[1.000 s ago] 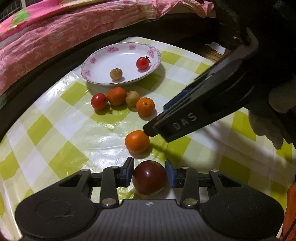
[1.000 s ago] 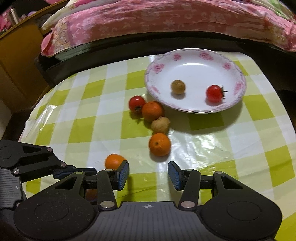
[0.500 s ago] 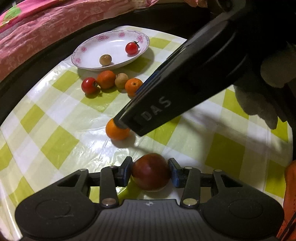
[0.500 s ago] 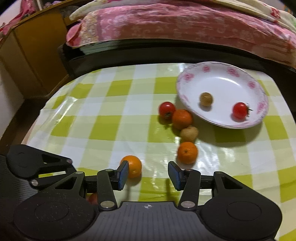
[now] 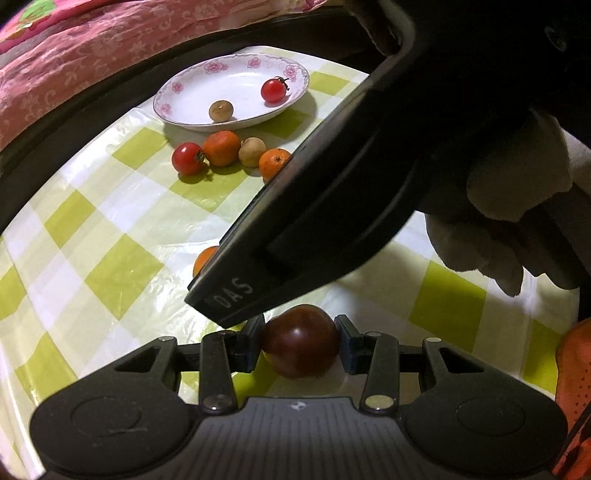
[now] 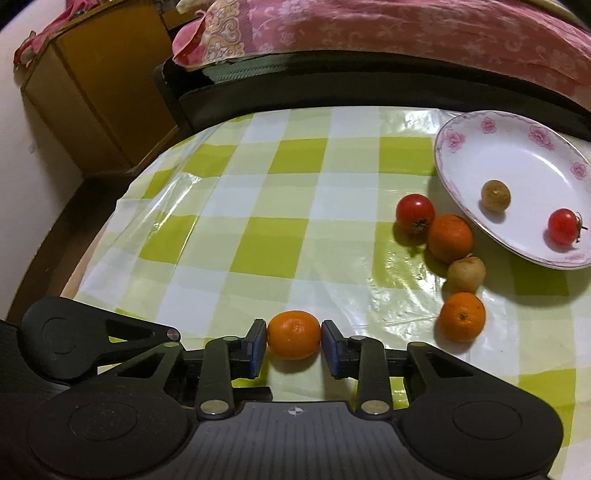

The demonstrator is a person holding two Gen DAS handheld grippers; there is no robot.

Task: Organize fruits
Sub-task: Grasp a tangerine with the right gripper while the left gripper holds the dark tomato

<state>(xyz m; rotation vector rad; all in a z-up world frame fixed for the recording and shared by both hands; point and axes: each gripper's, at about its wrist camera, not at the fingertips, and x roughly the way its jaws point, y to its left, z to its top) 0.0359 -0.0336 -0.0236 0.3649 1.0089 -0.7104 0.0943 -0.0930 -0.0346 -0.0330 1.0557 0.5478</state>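
My left gripper (image 5: 300, 345) is shut on a dark red tomato (image 5: 300, 349) that sits low over the checked tablecloth. My right gripper (image 6: 293, 341) has a mandarin (image 6: 293, 338) between its blue pads. Its jaws are closing and the pads touch the fruit's sides. In the left wrist view the right gripper's black body crosses the frame and hides most of that mandarin (image 5: 204, 260). The flowered plate (image 6: 517, 155) at the far right holds a small brown fruit (image 6: 495, 195) and a cherry tomato (image 6: 562, 226).
Beside the plate lie a red tomato (image 6: 414, 212), two mandarins (image 6: 450, 238) (image 6: 461, 316) and a brown fruit (image 6: 466, 274). A bed with a pink quilt (image 6: 406, 33) borders the table's far side. A wooden cabinet (image 6: 92, 92) stands off the left corner. A white-gloved hand (image 5: 517, 192) grips the right tool.
The right gripper has swung left from the lone mandarin's right side to straddle it, and its jaws have narrowed onto it. The left gripper stays on the dark tomato.
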